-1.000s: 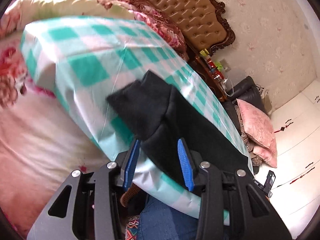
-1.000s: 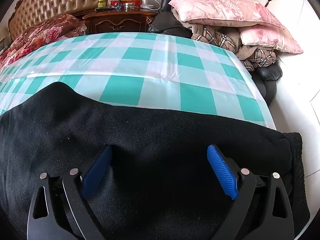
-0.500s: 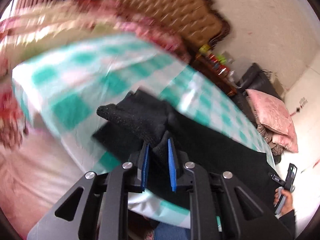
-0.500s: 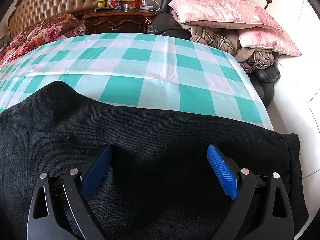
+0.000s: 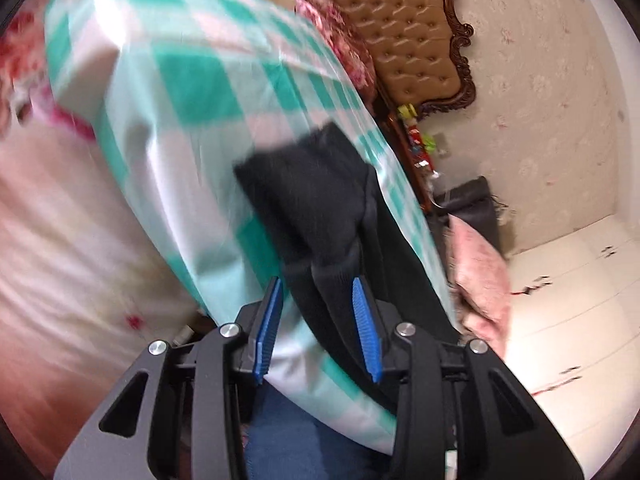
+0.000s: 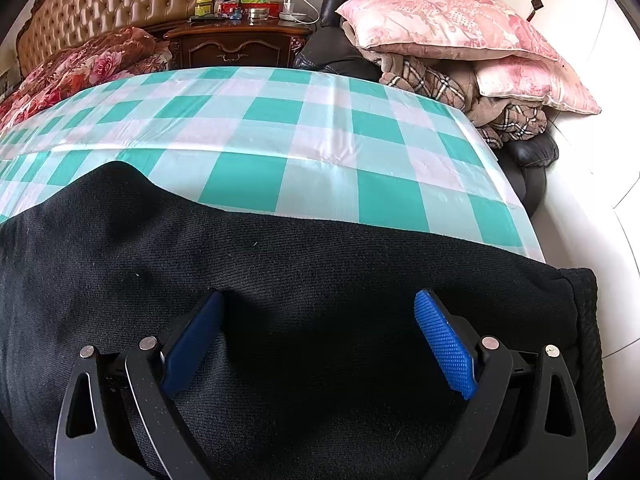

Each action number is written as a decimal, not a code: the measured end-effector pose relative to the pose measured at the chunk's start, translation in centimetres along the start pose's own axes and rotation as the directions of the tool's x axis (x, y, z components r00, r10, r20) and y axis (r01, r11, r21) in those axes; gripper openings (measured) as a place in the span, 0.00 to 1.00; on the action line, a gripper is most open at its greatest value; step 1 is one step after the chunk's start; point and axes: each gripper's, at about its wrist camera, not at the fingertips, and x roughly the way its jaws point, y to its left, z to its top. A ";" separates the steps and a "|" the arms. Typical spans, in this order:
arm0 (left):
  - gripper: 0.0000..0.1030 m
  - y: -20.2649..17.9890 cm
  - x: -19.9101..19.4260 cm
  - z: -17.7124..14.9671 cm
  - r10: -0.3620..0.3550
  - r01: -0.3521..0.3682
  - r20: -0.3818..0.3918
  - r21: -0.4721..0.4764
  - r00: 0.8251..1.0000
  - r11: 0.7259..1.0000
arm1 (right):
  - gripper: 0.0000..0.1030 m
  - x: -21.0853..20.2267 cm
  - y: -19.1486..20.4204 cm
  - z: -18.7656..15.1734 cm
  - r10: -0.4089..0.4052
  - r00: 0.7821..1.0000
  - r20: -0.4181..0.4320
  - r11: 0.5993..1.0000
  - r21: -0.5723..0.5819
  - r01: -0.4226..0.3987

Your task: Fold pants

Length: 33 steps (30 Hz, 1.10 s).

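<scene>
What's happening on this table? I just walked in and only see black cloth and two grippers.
A person with a gripper in each hand is folding black pants on a table covered with a green checked cloth. The left gripper sits at one end of the pants, where a fold of fabric lies between its blue pads; its jaws are opening, so that end looks just released. The right gripper is open wide, hanging low over the broad middle of the pants without gripping them.
</scene>
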 end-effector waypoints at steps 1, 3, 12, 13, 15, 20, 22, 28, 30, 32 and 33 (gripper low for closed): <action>0.37 0.2 0.2 -0.4 -0.006 0.006 -0.008 -0.002 1.000 1.000 | 0.89 0.0 0.0 0.0 0.000 1.000 0.000 1.000 0.000 0.000; 0.40 0.4 1.0 -0.7 -0.010 0.010 -0.019 -0.007 1.000 1.000 | 0.89 -0.1 0.0 0.0 0.001 1.000 0.002 1.000 0.001 -0.001; 0.38 -0.6 4.0 -0.6 -0.037 0.037 -0.038 0.013 0.999 0.999 | 0.80 -9.1 8.1 0.9 0.141 0.970 0.196 0.988 -0.085 -0.126; 0.34 -0.7 4.1 -0.6 -0.032 0.033 -0.038 0.016 0.999 0.999 | 0.79 -9.8 10.5 0.9 0.177 0.963 0.204 0.979 -0.135 -0.152; 0.30 -0.5 4.1 -1.0 -0.020 0.021 -0.033 0.021 0.999 1.000 | 0.76 -11.0 15.7 0.6 0.270 0.938 0.216 0.949 -0.227 -0.221; 0.28 -0.1 3.9 -1.2 -0.029 0.029 -0.030 -0.003 0.999 1.000 | 0.60 -10.1 25.1 0.1 0.339 0.922 0.186 0.917 -0.286 -0.279; 0.28 -0.1 3.9 -1.2 -0.027 0.027 -0.028 -0.002 0.999 1.000 | 0.56 -9.1 27.0 -0.1 0.343 0.927 0.150 0.914 -0.281 -0.292; 0.28 0.4 3.6 -1.3 -0.035 0.035 -0.025 -0.004 0.999 0.999 | 0.56 -6.3 28.5 -0.6 0.300 0.951 0.075 0.929 -0.250 -0.274; 0.28 0.5 3.4 -1.4 -0.038 0.038 -0.024 -0.007 0.999 0.999 | 0.56 -6.3 28.4 -0.7 0.292 0.954 0.074 0.933 -0.240 -0.267; 0.28 0.4 3.4 -1.4 -0.034 0.034 -0.023 -0.006 0.999 0.999 | 0.56 -6.1 28.6 -0.9 0.282 0.957 0.070 0.934 -0.247 -0.257; 0.28 0.3 3.4 -1.5 -0.029 0.029 -0.023 -0.004 0.999 1.000 | 0.56 -6.2 28.6 -1.0 0.277 0.958 0.072 0.935 -0.250 -0.252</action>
